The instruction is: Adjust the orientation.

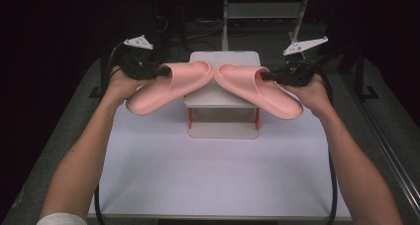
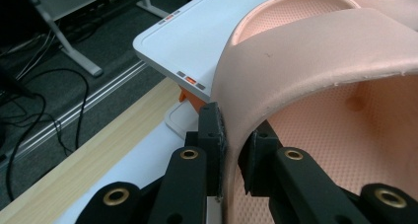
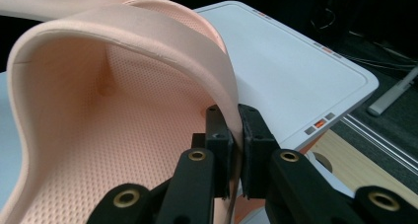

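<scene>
Left gripper: we see the left gripper [image 1: 159, 71] at the upper left of the high view, its jaws clamped on the strap edge of the left slipper [image 1: 166, 86]; in the left gripper view one pad [image 2: 213, 135] sits outside the strap and the other inside.
Right gripper: the right gripper [image 1: 265, 77] mirrors it, jaws pinched on the strap edge of the right slipper [image 1: 262, 88] (in its own view the strap passes between the two black pads).
Slippers: both pink, held up over the small white stand [image 1: 222, 98], toes meeting near its middle, heels angled outward and down toward the person.
Edges: the stand's rounded rim lies close under both toes; we cannot tell whether the toes touch its top or each other.
Open room: the white table [image 1: 218, 175] is bare in front of the stand, between the two forearms; at each side the slipper heels overhang the table's edges.
High view alone: the whole layout, the orange legs [image 1: 190, 117] of the stand, and the shelf beneath its top.
Gripper views alone: the dotted footbed texture inside each slipper, the small grey and orange marks [image 2: 191, 80] along the stand's rim, and a wooden strip [image 2: 84, 160] beside the table with dark floor and cables beyond.
</scene>
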`<state>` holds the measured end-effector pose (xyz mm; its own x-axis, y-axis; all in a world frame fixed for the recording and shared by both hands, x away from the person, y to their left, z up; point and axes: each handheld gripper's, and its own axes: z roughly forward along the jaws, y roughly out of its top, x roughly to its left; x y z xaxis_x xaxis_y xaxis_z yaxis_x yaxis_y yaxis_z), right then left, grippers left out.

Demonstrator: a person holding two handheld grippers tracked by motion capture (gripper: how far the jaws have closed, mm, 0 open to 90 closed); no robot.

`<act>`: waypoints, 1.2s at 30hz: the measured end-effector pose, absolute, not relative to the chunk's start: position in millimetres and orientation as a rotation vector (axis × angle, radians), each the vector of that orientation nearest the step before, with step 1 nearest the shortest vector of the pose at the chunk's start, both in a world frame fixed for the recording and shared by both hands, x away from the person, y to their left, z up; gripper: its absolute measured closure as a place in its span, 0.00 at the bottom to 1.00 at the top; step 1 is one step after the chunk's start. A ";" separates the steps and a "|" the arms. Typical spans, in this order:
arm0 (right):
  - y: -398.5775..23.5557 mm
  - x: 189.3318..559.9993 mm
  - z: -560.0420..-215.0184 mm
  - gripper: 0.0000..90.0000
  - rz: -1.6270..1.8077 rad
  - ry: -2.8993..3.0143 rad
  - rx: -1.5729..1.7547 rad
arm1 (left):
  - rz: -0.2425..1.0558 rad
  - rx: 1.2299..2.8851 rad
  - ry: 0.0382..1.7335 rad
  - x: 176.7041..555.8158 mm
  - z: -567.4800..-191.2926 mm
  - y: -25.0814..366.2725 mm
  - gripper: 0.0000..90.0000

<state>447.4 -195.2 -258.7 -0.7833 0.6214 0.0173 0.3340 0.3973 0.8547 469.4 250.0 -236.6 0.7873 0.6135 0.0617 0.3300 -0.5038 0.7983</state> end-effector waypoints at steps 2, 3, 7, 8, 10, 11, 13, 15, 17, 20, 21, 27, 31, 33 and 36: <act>-195.3 449.2 -259.3 0.93 1.334 2.345 0.851 | 0.433 2.133 0.712 472.3 -235.7 247.8 0.90; -195.4 450.3 -259.6 0.93 1.332 2.337 0.861 | 0.437 2.138 0.715 473.6 -235.0 246.7 0.90; -194.3 454.0 -259.4 0.93 1.312 2.325 0.891 | 0.453 2.149 0.735 478.1 -232.7 241.9 0.89; -194.1 454.6 -259.2 0.93 1.306 2.322 0.896 | 0.457 2.151 0.740 479.1 -232.1 240.7 0.89; -193.3 456.3 -258.5 0.93 1.295 2.312 0.907 | 0.460 2.144 0.753 481.1 -231.6 239.0 0.89; -193.0 456.9 -258.2 0.93 1.293 2.308 0.915 | 0.460 2.145 0.758 482.1 -231.5 238.6 0.89; -192.9 458.3 -257.3 0.93 1.292 2.295 0.932 | 0.457 2.140 0.771 484.7 -231.7 237.2 0.90; -192.4 460.2 -256.6 0.93 1.283 2.286 0.946 | 0.457 2.138 0.785 486.8 -232.2 235.1 0.89; -192.1 461.6 -256.0 0.93 1.278 2.279 0.960 | 0.456 2.136 0.799 488.7 -232.7 232.9 0.89; -192.5 463.9 -256.1 0.92 1.281 2.264 0.978 | 0.442 2.133 0.808 491.3 -233.0 229.7 0.88; -192.5 464.7 -256.5 0.92 1.284 2.261 0.991 | 0.442 2.131 0.811 491.6 -233.0 228.0 0.88; -188.8 467.2 -258.2 0.90 1.253 2.255 1.020 | 0.454 2.131 0.826 493.5 -231.9 218.1 0.86; -187.2 467.7 -257.4 0.89 1.239 2.247 1.031 | 0.450 2.119 0.842 494.9 -232.3 212.6 0.86; -186.6 467.7 -256.7 0.89 1.241 2.237 1.044 | 0.451 2.119 0.845 495.4 -232.7 210.4 0.85; -186.7 468.1 -256.3 0.89 1.246 2.226 1.062 | 0.447 2.110 0.855 496.4 -233.8 207.9 0.85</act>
